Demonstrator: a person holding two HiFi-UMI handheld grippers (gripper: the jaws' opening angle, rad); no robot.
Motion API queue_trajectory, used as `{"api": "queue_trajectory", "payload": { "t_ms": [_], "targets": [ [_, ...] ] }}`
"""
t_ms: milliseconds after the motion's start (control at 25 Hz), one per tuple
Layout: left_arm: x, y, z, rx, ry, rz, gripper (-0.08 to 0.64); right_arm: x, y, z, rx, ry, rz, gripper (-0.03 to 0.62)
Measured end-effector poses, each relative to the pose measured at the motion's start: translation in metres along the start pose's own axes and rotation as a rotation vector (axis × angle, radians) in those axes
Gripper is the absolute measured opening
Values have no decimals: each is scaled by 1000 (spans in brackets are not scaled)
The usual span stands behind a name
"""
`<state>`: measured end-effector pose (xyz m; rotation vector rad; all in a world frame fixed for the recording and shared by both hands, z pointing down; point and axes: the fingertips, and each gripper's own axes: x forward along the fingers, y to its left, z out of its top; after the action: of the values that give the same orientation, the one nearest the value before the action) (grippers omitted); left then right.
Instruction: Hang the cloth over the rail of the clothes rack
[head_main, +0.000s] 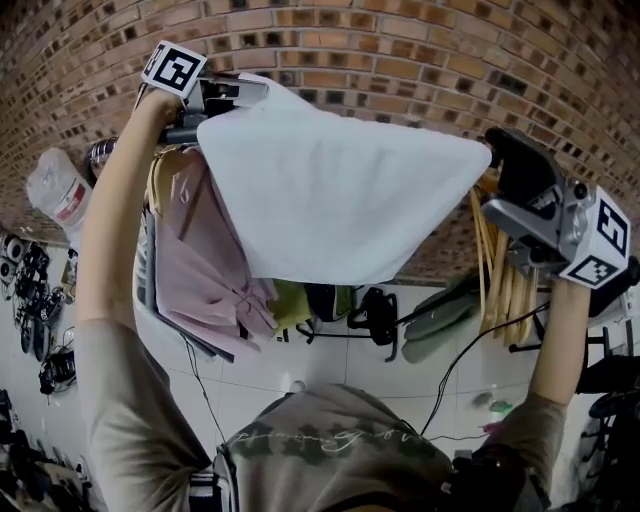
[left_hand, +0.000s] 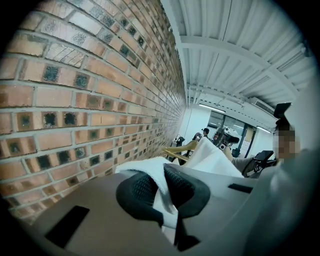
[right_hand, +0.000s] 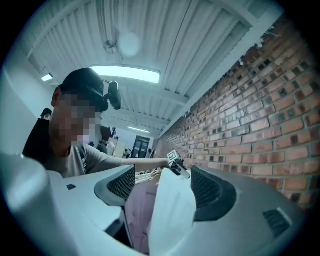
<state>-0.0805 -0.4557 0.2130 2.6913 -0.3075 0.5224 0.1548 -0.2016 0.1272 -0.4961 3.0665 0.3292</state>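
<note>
A white cloth (head_main: 340, 195) is stretched between both raised grippers in front of a brick wall. My left gripper (head_main: 245, 92) is at its upper left corner. The left gripper view shows those pads (left_hand: 145, 190) pinched on a fold of the cloth (left_hand: 215, 157). My right gripper (head_main: 497, 150) is at the cloth's right tip. In the right gripper view its jaws stand wide apart around the cloth (right_hand: 172, 215), which lies against the right-hand pad (right_hand: 205, 187) with a gap on the other side. A shiny rail end (head_main: 100, 155) shows at left; the rest is hidden behind the cloth.
A pink garment (head_main: 205, 270) and other clothes hang below the cloth's left part. Wooden hangers (head_main: 495, 270) hang at right beneath my right gripper. The brick wall (head_main: 400, 60) is close behind. Bags and cables (head_main: 370, 310) lie on the white floor below.
</note>
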Motion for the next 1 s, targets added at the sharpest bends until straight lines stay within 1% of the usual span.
{"api": "queue_trajectory", "payload": {
  "t_ms": [120,240,360,640,840,1000],
  "targets": [
    [-1,1,2,0,-5,7,18,-1,26,-31,124,-23,6,351],
    [-1,0,4,21,-6,6,18,0,30,-60,192,-5,-17,351],
    [-1,-2,1,18,-6,-4,18,-9,20,-81,222,22,-67,351],
    [-1,-1,4,20,-9,-3,18,-30,-9,-120,270,101,-236,351],
    [0,-1,-1,8,6,-3,18,-51,-34,-128,309,51,-322,350],
    [0,1,-2,19,17,8,18,-53,-56,-140,324,69,-352,350]
  ]
}}
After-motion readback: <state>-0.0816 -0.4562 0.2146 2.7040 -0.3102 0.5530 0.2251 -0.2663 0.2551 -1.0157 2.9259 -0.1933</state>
